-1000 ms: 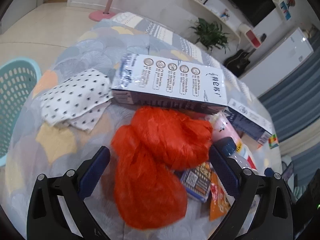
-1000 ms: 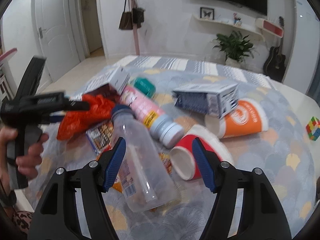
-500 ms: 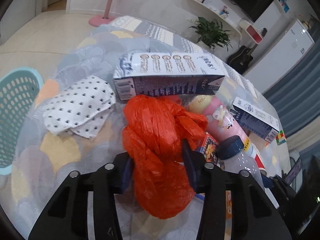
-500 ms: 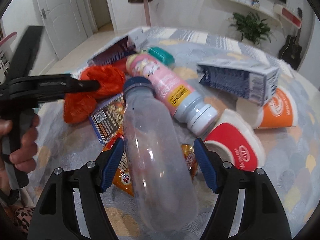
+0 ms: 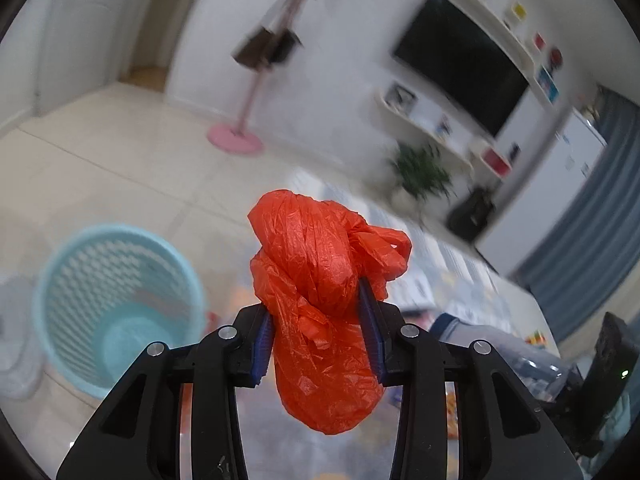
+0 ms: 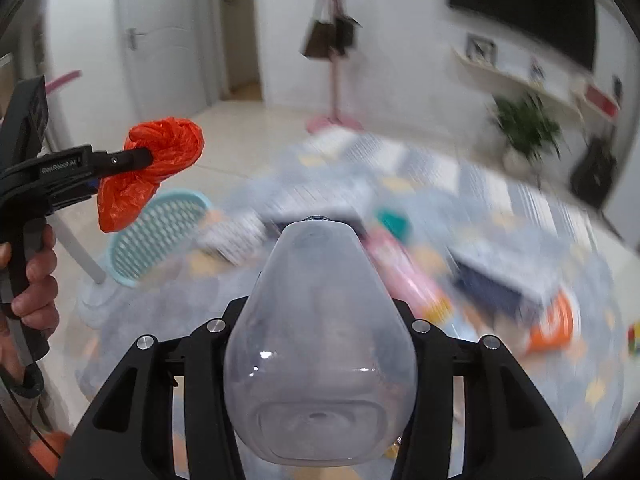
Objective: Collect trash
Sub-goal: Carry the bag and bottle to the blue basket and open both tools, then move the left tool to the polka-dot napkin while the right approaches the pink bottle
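Note:
My left gripper (image 5: 318, 332) is shut on a crumpled orange plastic bag (image 5: 320, 288) and holds it in the air; the bag also shows at the left of the right wrist view (image 6: 148, 168), above and beside a light blue basket (image 6: 160, 236). In the left wrist view that basket (image 5: 112, 300) stands on the floor at lower left. My right gripper (image 6: 320, 320) is shut on a clear plastic bottle (image 6: 320, 352), lifted off the table with its base toward the camera.
The round table (image 6: 400, 200) holds blurred trash: a pink bottle (image 6: 404, 276), cartons (image 6: 504, 276), an orange cup (image 6: 552, 324), a teal lid (image 6: 394, 222). A pink coat stand (image 5: 240, 136) is on the floor beyond. A white bin (image 5: 16, 340) stands beside the basket.
My left gripper closed on the orange bag and lifted it off the table toward the basket. My right gripper closed on the clear bottle and raised it.

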`<state>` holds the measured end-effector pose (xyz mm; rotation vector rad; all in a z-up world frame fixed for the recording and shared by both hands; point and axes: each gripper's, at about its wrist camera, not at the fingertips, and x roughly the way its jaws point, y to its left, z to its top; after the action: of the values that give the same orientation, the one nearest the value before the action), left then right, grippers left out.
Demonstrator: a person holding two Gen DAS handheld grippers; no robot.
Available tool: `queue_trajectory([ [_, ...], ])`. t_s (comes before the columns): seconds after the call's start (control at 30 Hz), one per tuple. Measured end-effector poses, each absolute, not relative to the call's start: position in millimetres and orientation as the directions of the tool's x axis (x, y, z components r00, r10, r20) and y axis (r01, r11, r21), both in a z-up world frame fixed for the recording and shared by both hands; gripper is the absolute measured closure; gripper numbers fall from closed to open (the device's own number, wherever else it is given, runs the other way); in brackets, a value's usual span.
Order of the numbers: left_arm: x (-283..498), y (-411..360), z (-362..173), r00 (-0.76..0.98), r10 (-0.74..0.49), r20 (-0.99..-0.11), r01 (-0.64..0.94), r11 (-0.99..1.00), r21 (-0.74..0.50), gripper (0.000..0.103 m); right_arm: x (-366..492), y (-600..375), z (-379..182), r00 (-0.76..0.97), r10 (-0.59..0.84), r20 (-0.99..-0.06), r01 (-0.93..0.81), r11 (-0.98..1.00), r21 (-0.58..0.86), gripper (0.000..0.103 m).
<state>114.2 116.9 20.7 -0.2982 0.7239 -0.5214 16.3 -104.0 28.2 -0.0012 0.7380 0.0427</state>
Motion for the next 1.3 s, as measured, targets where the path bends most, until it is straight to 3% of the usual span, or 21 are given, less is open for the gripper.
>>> queue_trajectory([
  [0.27, 143, 214, 16, 0.73, -0.372, -0.573, 0.145, 0.904, -0.403, 0.066, 98, 3, 45, 0.731, 0.249, -0.635, -0.227, 0.967, 0.118, 0.059],
  [0.53, 186, 255, -50, 0.676, -0.25, -0.693, -0.037, 0.928, -0.37, 0.066, 161, 74, -10, 0.591, 0.306, -0.746, -0.266, 0.947, 0.178, 0.059],
  [0.73, 198, 266, -109, 0.58, -0.241, -0.778, -0.126, 0.917, -0.378, 0.066, 201, 89, -70, 0.441, 0.297, -0.847, -0.172, 0.954, 0.245, 0.059],
  [0.87, 201, 267, -120, 0.559, -0.235, -0.795, -0.138, 0.919, -0.368, 0.059, 211, 93, -88, 0.4, 0.278, -0.873, -0.147, 0.96, 0.238, 0.059],
  [0.97, 200, 272, -121, 0.559, -0.241, -0.794, -0.146, 0.913, -0.38, 0.045, 216, 90, -90, 0.411, 0.262, -0.873, -0.138, 0.965, 0.225, 0.058],
  [1.3, 181, 267, -98, 0.604, -0.268, -0.751, -0.11, 0.905, -0.411, 0.044, 191, 67, -67, 0.469, 0.314, -0.825, -0.162, 0.95, 0.268, 0.057],
])
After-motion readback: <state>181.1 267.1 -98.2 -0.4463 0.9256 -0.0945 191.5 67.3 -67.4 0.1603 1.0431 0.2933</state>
